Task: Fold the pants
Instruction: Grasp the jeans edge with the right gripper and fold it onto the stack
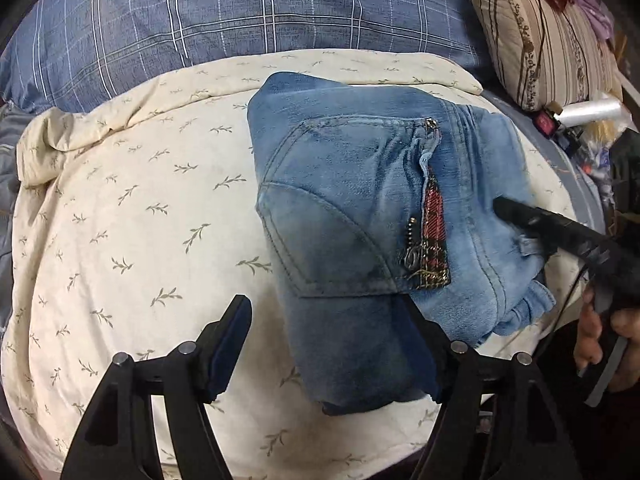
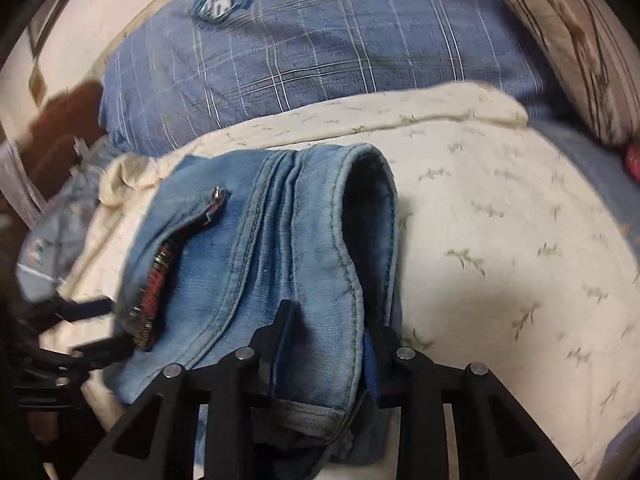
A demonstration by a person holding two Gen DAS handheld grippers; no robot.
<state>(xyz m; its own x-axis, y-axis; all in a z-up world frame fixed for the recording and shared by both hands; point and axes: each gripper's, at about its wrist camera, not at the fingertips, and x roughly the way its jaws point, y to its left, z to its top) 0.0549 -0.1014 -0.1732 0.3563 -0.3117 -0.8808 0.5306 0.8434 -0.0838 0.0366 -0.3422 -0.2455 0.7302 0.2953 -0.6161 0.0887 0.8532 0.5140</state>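
Folded light-blue jeans [image 1: 360, 184] with a red plaid patch [image 1: 434, 216] lie on a cream leaf-print bedsheet [image 1: 120, 200]. In the left wrist view my left gripper [image 1: 324, 308] stands open around the near corner of the bundle. Its right finger is against the denim, while its left pad [image 1: 236, 332] is clear of it. From the right, my right gripper [image 1: 520, 216] rests on the jeans' waistband side. In the right wrist view the right gripper [image 2: 332, 316] is shut on a thick seamed fold of the jeans [image 2: 256, 240]. The left gripper [image 2: 92, 320] shows blurred at the left.
A blue plaid pillow [image 1: 240, 12] lies behind the sheet. A striped beige cushion [image 1: 544, 40] is at the back right, with small clutter [image 1: 580, 120] below it. A person's hand [image 1: 600, 328] holds the right gripper's handle at the right edge.
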